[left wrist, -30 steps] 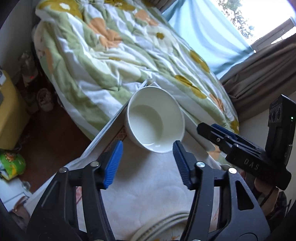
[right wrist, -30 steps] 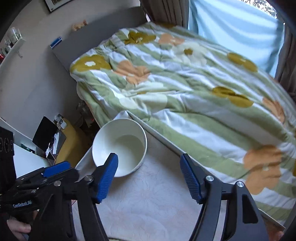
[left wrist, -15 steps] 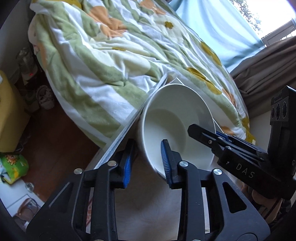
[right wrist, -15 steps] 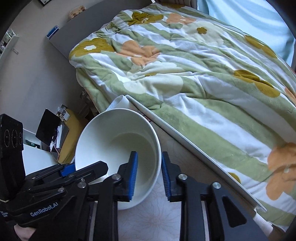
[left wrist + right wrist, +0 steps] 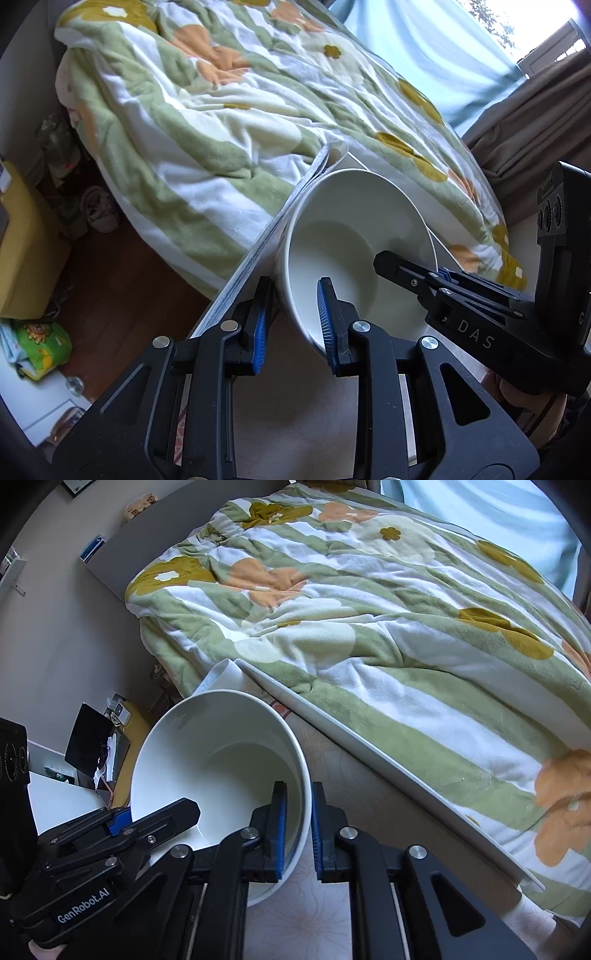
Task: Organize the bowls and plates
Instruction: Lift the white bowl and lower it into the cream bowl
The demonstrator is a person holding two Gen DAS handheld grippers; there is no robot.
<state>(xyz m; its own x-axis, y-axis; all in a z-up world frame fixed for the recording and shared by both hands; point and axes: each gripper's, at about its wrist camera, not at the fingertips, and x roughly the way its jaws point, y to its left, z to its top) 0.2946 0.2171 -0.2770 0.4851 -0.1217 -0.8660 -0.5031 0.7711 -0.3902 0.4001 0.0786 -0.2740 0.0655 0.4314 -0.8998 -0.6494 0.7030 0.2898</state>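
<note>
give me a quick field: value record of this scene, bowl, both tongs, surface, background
bowl: white bowl, empty, tilted
left tongs: left tongs have just been closing; now shut across the bowl's near wall, one pad inside, one outside
right tongs: right tongs have just been closing; now shut on the bowl's rim, one pad inside, one outside
grip: both tongs hold the same bowl at opposite sides
surface: table with a pale floral cover
background: bed with a green, white and orange flowered blanket beside the table; light blue curtain beyond
</note>
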